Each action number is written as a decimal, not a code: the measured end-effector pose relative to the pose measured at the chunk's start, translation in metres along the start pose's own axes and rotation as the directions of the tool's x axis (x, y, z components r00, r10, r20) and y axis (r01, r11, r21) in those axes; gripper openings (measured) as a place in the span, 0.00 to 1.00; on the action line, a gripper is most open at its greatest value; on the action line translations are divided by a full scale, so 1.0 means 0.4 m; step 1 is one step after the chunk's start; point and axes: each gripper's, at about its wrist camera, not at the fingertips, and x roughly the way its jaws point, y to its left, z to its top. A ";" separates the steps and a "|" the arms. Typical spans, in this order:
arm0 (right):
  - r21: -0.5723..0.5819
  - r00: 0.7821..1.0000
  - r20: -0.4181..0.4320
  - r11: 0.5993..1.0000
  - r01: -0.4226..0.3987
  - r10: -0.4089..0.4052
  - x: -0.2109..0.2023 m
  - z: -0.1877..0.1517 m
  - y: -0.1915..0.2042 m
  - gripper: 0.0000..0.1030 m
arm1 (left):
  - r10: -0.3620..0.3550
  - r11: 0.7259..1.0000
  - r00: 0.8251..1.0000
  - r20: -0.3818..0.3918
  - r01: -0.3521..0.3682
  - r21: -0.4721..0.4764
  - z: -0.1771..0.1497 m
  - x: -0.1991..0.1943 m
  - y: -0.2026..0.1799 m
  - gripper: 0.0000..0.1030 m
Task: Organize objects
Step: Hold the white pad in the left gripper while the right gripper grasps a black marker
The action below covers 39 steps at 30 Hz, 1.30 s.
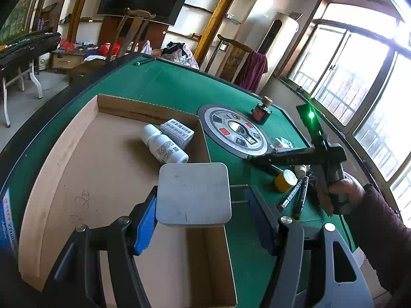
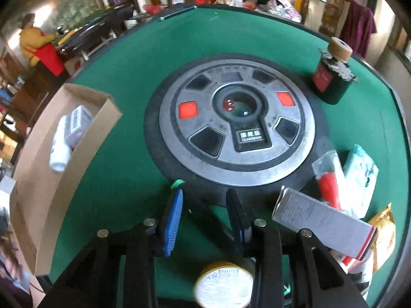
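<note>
The left gripper had its jaws wide apart around a flat grey tin; the blue pad at 9 o'clock looked to touch it, but the dark pad at 3 o'clock stood off, so I could not tell if it was held. The tin hung over the cardboard box, just at 6 o'clock from the white bottle and the small white carton lying inside. A good drop would be low and flat, clear of the bottle. The right gripper was partly open and held nothing, over the green counter, with a yellow tape roll at 6 o'clock below it.
</note>
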 end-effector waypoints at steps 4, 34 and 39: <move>-0.081 0.996 0.008 0.992 0.094 -0.094 -0.003 -0.046 0.007 0.39 | -0.005 1.000 1.000 -0.003 0.005 -0.007 -0.003 -0.002 0.001 0.63; 0.077 0.992 0.032 0.990 0.117 -0.120 0.021 -0.010 0.026 0.42 | 0.007 1.000 1.000 0.030 -0.007 0.011 -0.032 -0.063 -0.034 0.63; 0.085 0.995 0.059 0.993 0.078 -0.083 0.022 -0.019 0.026 0.15 | 0.004 1.000 1.000 0.013 -0.004 -0.026 -0.030 -0.046 0.003 0.63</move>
